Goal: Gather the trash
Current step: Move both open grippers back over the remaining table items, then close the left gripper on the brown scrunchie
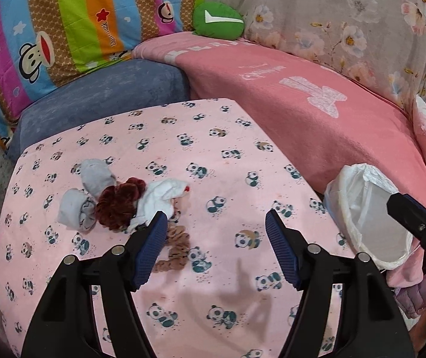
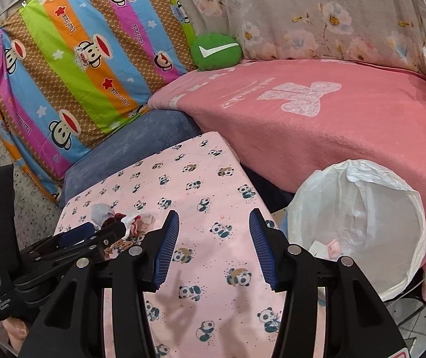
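Observation:
A heap of trash lies on the pink panda-print table (image 1: pixel 230 155): a grey sock (image 1: pixel 93 176), a dark red scrunchie (image 1: pixel 120 200), a white cloth (image 1: pixel 165 197) and a brown scrunchie (image 1: pixel 177 247). My left gripper (image 1: pixel 215 220) is open and empty, its left finger just right of the heap. The heap shows small in the right wrist view (image 2: pixel 123 220). My right gripper (image 2: pixel 214 223) is open and empty above the table, left of the white-lined bin (image 2: pixel 359 217). The bin holds some trash (image 2: pixel 329 246). The left gripper (image 2: pixel 93 232) shows at lower left of that view.
The bin (image 1: pixel 368 214) stands off the table's right edge. A pink blanket (image 1: pixel 317 113) covers the sofa behind. A blue cushion (image 1: pixel 105 95), a striped monkey-print pillow (image 1: pixel 63 29) and a green round cushion (image 1: pixel 217 19) lie at the back. Speckled floor is at left.

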`<state>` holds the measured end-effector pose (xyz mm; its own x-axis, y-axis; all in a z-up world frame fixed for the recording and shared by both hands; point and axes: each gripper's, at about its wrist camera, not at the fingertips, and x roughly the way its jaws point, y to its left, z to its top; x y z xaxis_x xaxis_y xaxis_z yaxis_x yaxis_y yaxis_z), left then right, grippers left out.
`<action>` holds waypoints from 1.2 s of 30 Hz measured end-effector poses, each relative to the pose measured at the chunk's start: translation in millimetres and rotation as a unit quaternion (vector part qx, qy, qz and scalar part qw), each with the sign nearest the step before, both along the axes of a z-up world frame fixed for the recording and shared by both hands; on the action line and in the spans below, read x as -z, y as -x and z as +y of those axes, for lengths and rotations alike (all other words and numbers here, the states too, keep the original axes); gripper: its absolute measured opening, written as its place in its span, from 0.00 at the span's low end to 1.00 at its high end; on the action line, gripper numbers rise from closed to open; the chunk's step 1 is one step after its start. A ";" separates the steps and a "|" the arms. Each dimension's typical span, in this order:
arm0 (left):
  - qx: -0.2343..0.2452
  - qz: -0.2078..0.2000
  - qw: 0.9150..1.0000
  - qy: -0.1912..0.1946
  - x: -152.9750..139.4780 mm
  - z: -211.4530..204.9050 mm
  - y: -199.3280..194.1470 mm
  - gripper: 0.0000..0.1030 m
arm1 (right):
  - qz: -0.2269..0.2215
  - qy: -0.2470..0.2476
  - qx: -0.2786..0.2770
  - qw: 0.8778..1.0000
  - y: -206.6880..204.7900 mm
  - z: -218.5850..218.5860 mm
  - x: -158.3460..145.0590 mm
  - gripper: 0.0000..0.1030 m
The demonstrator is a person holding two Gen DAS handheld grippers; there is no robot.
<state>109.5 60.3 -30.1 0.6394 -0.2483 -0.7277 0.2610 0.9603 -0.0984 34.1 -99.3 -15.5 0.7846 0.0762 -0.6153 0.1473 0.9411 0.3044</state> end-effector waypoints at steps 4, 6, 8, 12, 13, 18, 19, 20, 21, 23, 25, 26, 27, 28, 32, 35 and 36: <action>-0.020 0.016 1.000 -0.004 15.5 23.0 -4.7 0.64 | 0.006 -0.005 -0.011 1.000 -4.0 19.8 5.0 0.49; -0.030 0.024 0.999 -0.007 24.0 34.2 -7.0 0.64 | 0.009 -0.005 -0.016 1.000 -6.1 27.6 7.2 0.49; -0.039 0.034 0.999 -0.008 32.9 44.6 -10.7 0.64 | 0.013 -0.005 -0.021 1.000 -8.9 36.6 10.5 0.49; -0.051 0.055 0.997 -0.002 49.8 60.7 -17.3 0.64 | 0.022 -0.008 -0.031 0.999 -16.2 54.3 18.9 0.49; -0.052 0.059 0.997 -0.001 53.3 63.3 -18.3 0.64 | 0.023 -0.009 -0.032 0.999 -17.0 56.4 20.3 0.49; -0.040 0.071 0.997 0.015 63.6 67.7 -21.1 0.63 | 0.032 -0.009 -0.039 0.999 -24.2 70.1 29.2 0.49; -0.037 0.070 0.997 0.017 64.8 67.7 -21.4 0.61 | 0.035 -0.009 -0.041 0.998 -26.6 75.0 32.4 0.49; -0.034 0.071 0.997 0.020 65.8 67.6 -21.8 0.59 | 0.037 -0.009 -0.042 0.998 -26.7 76.0 33.7 0.49; -0.030 0.075 0.996 0.024 67.1 67.7 -22.8 0.55 | 0.037 -0.009 -0.042 0.998 -26.8 77.4 34.3 0.49; -0.024 0.081 0.996 0.034 69.8 69.1 -25.2 0.49 | 0.041 -0.010 -0.044 0.998 -29.5 82.0 37.7 0.49; -0.019 0.089 0.995 0.043 73.1 70.3 -27.4 0.35 | 0.044 -0.010 -0.046 0.998 -31.2 85.0 40.1 0.49; -0.017 0.092 0.994 0.047 74.6 71.7 -28.0 0.32 | 0.045 -0.009 -0.047 0.998 -32.4 86.4 41.5 0.49; -0.014 0.095 0.994 0.053 75.6 72.9 -27.9 0.24 | 0.046 -0.009 -0.048 0.998 -32.8 87.6 41.9 0.49; -0.011 0.097 0.994 0.057 75.8 73.7 -27.6 0.18 | 0.048 -0.009 -0.049 0.998 -34.0 91.1 43.0 0.49; -0.009 0.095 0.993 0.071 72.3 81.1 -21.4 0.12 | 0.050 -0.008 -0.053 0.997 -37.5 95.3 44.7 0.49; -0.010 0.087 0.993 0.079 65.6 87.1 -14.2 0.10 | 0.050 -0.006 -0.057 0.997 -40.1 101.3 44.4 0.49; -0.011 0.085 0.993 0.081 63.0 89.5 -11.7 0.10 | 0.050 -0.005 -0.059 0.997 -40.8 102.4 44.4 0.49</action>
<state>121.2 149.8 -93.1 0.5178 -0.3579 -0.7770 0.2075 0.9337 -0.2918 75.0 3.1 -59.9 0.7046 0.1703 -0.6888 0.0668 0.9505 0.3034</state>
